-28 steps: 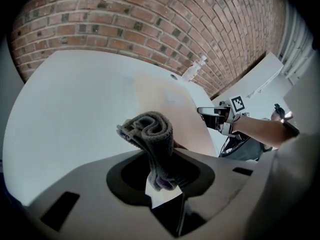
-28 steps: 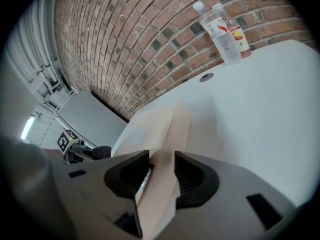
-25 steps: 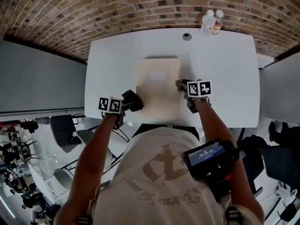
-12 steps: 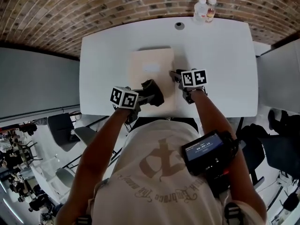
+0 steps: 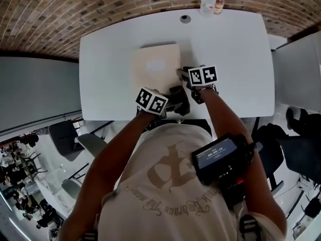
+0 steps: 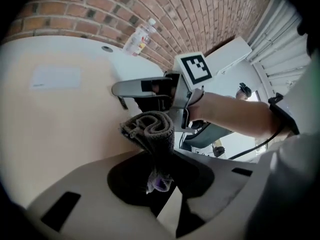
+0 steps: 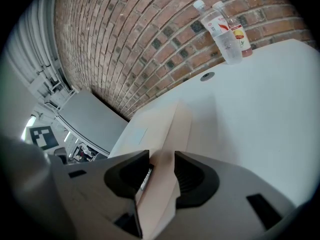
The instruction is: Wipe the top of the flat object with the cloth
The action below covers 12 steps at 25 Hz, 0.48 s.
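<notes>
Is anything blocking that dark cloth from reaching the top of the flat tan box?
Nothing visible does. The cloth in the left gripper is at the box's near right corner, and the top is bare but for a pale label. The right gripper only clamps the box's right edge.

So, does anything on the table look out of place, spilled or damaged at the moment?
Nothing stands out. The flat box looks intact, its edge clamped by the right gripper; the left gripper holds the bunched cloth; both bottles stand upright at the table's far edge.
</notes>
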### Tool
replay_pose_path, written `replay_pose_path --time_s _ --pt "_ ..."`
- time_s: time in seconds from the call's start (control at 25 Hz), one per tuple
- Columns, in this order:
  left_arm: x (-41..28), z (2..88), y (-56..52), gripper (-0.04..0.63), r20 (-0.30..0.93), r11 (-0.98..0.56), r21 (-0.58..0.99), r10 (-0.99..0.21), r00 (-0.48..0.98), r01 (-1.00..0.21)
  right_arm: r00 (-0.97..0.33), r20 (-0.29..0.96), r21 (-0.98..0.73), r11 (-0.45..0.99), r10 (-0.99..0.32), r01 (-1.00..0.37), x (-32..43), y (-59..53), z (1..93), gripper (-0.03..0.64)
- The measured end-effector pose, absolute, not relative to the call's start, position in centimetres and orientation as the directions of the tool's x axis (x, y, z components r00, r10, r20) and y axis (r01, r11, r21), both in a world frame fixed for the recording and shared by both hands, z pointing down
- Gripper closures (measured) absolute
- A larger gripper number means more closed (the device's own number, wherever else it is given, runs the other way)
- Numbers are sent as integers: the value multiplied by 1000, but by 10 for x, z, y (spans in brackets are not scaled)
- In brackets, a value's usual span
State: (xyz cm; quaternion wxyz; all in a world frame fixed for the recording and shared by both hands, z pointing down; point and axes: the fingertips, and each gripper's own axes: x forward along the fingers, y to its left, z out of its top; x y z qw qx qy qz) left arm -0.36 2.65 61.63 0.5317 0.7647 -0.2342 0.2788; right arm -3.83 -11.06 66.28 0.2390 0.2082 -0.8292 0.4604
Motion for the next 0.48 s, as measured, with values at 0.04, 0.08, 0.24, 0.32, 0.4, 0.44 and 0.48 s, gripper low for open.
replay_pose_path --time_s 0.04,0.08,0.24,0.32,0.4,0.44,0.48 --pt "-1 621 30 489 686 -329 675 -48 726 -660 -799 588 -664 490 -124 -565 -38 -111 663 448" --pt "-2 625 32 489 696 -325 668 -44 717 -669 -799 589 -663 492 -122 -564 -38 -111 663 448" --pt "-15 629 33 489 700 -262 673 -77 710 -692 -794 597 -650 510 -116 -563 -39 -113 662 447" --pt "-27 629 37 489 703 -242 672 -90 705 -700 -791 600 -642 519 -118 -565 -38 -112 662 448" --pt "-42 629 43 489 707 -217 671 -104 700 -709 -789 602 -637 522 -121 -567 -38 -112 662 448" --pt "-50 629 46 489 707 -202 671 -114 698 -713 -788 603 -636 522 -123 -568 -37 -112 663 448" --pt "-59 629 48 489 708 -186 671 -125 695 -718 -788 603 -636 522 -124 -569 -37 -113 663 448"
